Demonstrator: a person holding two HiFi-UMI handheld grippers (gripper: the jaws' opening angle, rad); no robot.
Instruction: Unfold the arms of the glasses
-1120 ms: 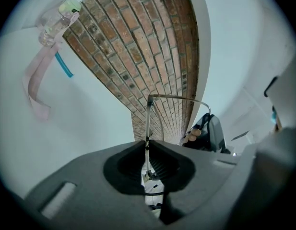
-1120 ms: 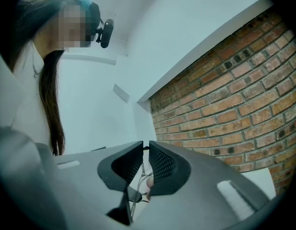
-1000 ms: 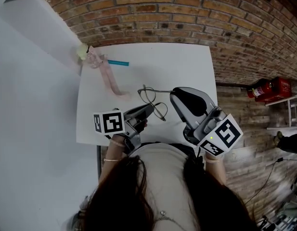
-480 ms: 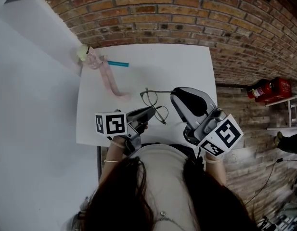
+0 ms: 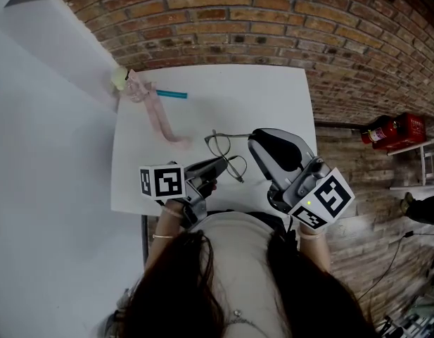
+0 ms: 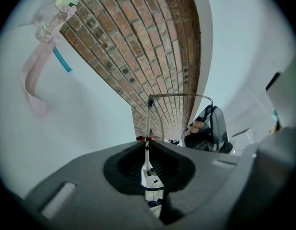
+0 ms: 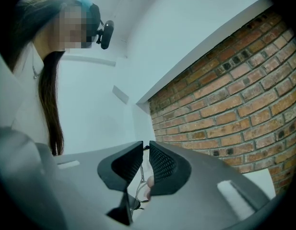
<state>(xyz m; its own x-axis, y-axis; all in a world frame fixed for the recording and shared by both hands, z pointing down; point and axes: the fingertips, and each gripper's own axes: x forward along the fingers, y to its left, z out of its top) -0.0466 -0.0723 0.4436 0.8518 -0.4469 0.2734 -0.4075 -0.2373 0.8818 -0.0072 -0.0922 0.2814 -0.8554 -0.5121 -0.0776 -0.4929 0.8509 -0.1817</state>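
Thin wire-framed glasses (image 5: 224, 148) hang above the white table (image 5: 273, 90), held between both grippers. My left gripper (image 5: 218, 163) is shut on the frame by the lenses; in the left gripper view the wire rim (image 6: 148, 121) rises from between the closed jaws of the left gripper (image 6: 147, 143). One arm of the glasses (image 5: 235, 134) runs right to my right gripper (image 5: 253, 138). In the right gripper view the jaws of the right gripper (image 7: 146, 146) stand almost together, with the thin wire arm (image 7: 139, 186) between them.
A pink ribbon (image 5: 159, 118), a teal stick (image 5: 172, 93) and a small yellow-green thing (image 5: 120, 76) lie at the table's far left corner. A brick wall (image 5: 273, 20) stands behind the table. A red fire extinguisher (image 5: 394, 130) sits to the right.
The glasses and my left gripper have shifted slightly right and toward me, and the lenses have tilted a little. The right gripper has barely moved.
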